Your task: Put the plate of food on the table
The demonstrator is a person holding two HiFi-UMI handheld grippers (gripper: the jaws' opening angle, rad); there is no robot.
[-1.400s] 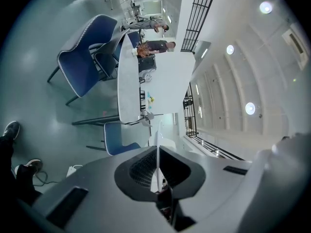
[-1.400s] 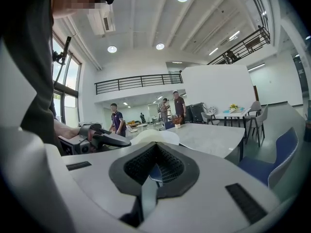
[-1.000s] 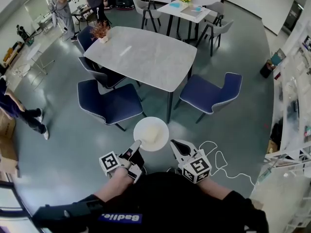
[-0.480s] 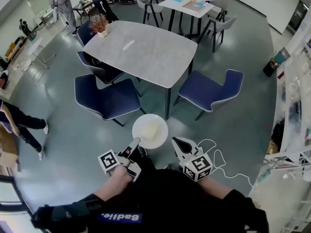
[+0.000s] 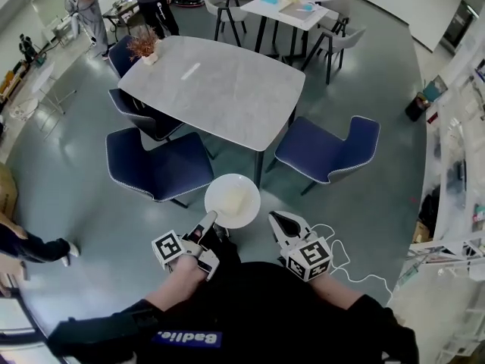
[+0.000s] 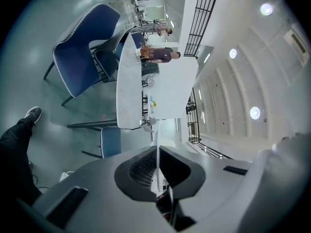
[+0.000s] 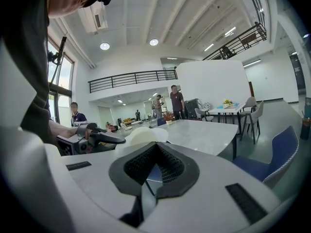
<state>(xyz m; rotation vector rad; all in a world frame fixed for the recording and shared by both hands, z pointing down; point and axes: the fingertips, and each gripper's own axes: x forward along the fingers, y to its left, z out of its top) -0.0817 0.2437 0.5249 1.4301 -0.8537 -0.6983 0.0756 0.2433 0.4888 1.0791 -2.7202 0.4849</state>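
Grey floor [image 5: 91,211] fills the background. Left gripper [image 5: 210,220] jaws clench the near rim of the white plate [image 5: 217,189], which carries pale food [image 5: 236,201] and hangs in the air just off the near corner of the table [image 5: 220,89]. Right gripper [image 5: 279,220] jaws are pressed together, empty, just right of the plate. Two blue chairs [image 5: 159,165] flank that corner.

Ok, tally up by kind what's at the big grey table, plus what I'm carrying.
grey table: 1
chairs around it: 4
potted plant on it: 1
plate of food, carried: 1
Total: 7
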